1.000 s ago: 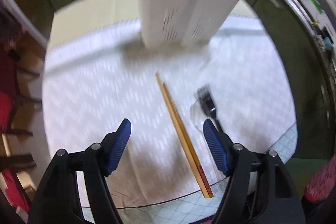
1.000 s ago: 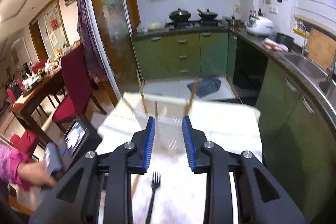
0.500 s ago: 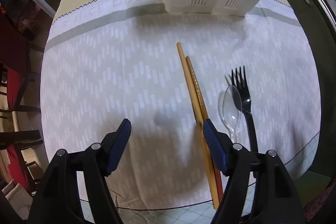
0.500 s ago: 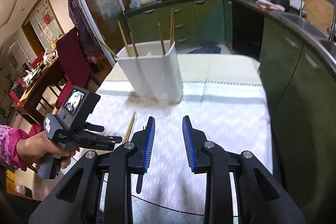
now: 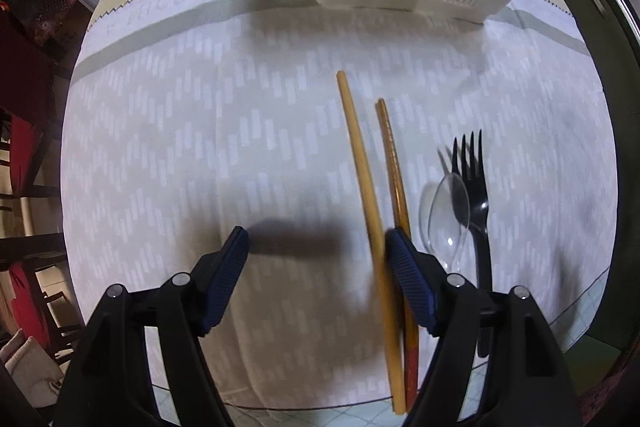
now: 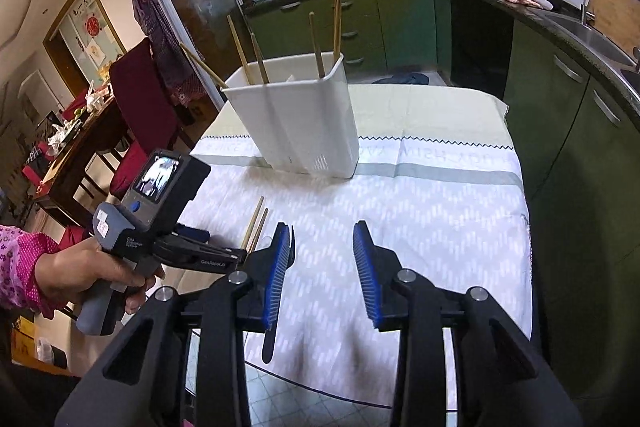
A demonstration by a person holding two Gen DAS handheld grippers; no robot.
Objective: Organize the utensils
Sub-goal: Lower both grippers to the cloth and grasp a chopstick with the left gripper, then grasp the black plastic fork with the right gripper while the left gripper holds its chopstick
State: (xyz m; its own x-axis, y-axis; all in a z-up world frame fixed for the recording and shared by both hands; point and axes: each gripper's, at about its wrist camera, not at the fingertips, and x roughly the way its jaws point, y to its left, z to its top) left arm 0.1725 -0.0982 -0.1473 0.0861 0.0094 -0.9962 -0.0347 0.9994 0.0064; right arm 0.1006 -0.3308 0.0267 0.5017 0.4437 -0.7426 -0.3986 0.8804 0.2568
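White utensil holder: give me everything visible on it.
The white utensil holder is a tall matte bin that looks like plastic, with rounded corners, flaring wider toward its open top. Slot perforations cut its lower walls. It stands upright on the patterned tablecloth, at the far end by the grey stripe. Several wooden chopsticks lean inside, tips above the rim. Neither gripper touches it.

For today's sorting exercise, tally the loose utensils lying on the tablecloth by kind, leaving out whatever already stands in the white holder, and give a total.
Chopsticks: 2
Clear plastic spoon: 1
Black plastic fork: 1
Total: 4 loose utensils
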